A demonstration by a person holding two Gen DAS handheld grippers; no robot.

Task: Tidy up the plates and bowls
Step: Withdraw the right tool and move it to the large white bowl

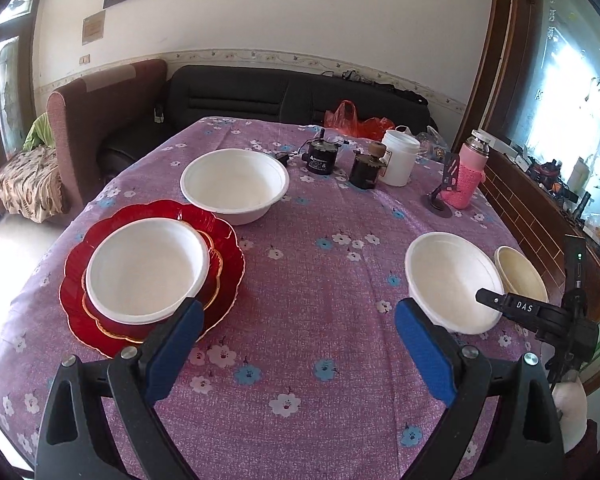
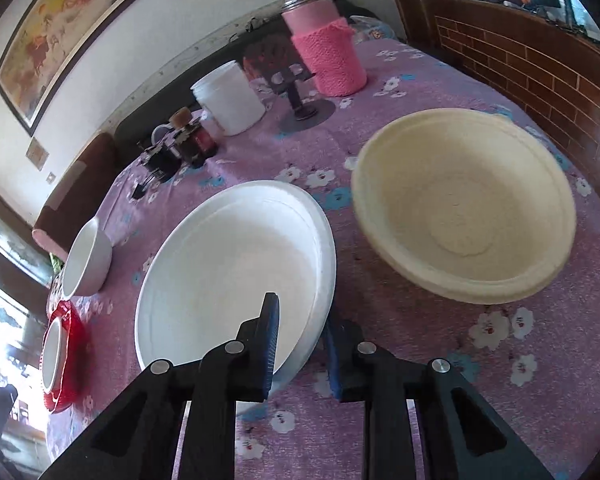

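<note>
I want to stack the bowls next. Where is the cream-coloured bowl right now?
The cream bowl sits at the table's right edge beside the brick-patterned ledge, right of the white bowl that the right claw grips by the rim.

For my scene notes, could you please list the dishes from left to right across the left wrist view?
Red plates with a white bowl on them → white bowl alone → white bowl held at its rim by the right gripper → cream bowl.
</note>
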